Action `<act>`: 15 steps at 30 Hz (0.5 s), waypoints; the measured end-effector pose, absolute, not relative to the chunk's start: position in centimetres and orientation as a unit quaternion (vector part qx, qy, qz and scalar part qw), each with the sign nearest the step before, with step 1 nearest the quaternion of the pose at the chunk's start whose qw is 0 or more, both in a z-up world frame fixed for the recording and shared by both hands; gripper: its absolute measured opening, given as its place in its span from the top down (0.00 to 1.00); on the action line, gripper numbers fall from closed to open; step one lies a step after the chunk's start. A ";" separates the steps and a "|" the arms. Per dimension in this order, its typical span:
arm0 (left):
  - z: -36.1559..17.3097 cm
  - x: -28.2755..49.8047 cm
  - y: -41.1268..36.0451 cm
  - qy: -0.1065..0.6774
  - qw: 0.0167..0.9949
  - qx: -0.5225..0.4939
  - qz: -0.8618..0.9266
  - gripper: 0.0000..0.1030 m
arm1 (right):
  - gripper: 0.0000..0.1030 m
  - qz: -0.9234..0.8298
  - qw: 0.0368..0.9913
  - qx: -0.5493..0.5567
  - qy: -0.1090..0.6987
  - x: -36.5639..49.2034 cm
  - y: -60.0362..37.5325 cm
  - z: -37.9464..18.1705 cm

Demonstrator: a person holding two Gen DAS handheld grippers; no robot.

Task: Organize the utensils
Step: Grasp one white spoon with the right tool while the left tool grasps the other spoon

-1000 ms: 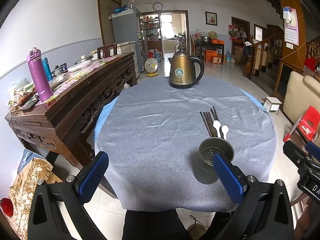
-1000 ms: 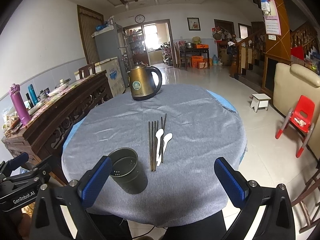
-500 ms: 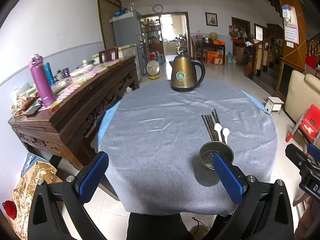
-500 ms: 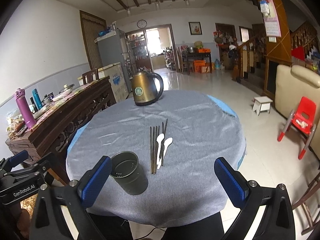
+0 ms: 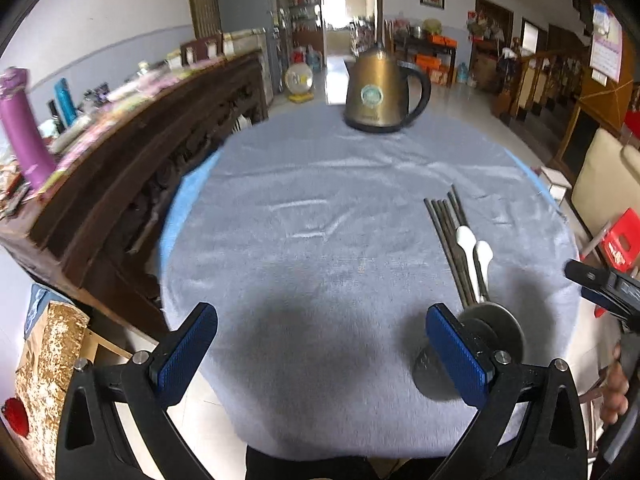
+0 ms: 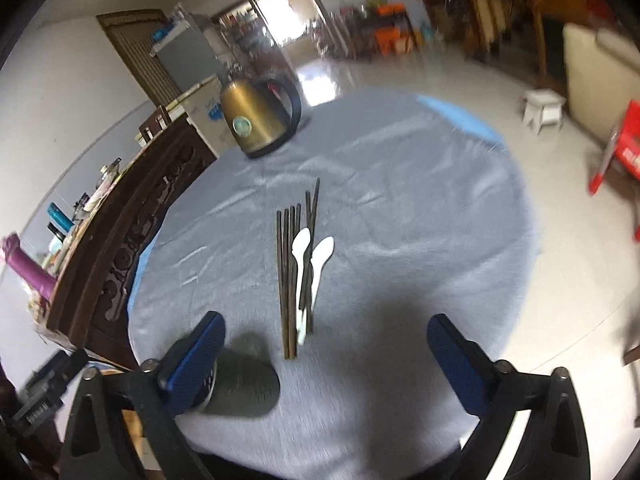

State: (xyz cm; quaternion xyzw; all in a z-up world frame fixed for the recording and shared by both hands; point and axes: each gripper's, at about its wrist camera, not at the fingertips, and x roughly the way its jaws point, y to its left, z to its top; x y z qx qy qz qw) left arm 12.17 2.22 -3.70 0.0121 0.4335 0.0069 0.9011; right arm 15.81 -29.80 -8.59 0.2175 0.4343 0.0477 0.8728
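chopsticks (image 6: 289, 276), dark, in a bundle with two white spoons (image 6: 310, 264) touching, mid-desk on grey cloth (image 6: 400, 240). metal holder (image 6: 244, 384) near their close ends. gold kettle (image 6: 256, 120) at far edge. right gripper (image 6: 326, 364) fingers wide apart, closing, nothing between. left gripper (image 5: 320, 356) fingers apart, empty.

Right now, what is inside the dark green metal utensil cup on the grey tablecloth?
The dark green metal utensil cup shows no utensils above its rim. The left gripper's blue pad covers its interior.

matt grey cloth (image 5: 320, 248), glossy metal kettle (image 5: 380, 92)
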 end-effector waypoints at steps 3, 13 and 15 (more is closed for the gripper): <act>-4.7 14.9 1.8 0.458 0.889 -0.002 -0.014 0.00 | 0.24 0.066 0.844 0.249 0.471 20.3 -29.5 -11.5; -7.2 22.3 -0.3 0.494 0.868 -0.007 -0.047 0.00 | 0.49 0.059 0.779 0.327 0.532 29.3 -28.0 -19.1; -7.6 23.3 -0.7 0.500 0.864 -0.005 -0.054 0.00 | 0.49 0.053 0.778 0.332 0.531 29.9 -28.1 -19.2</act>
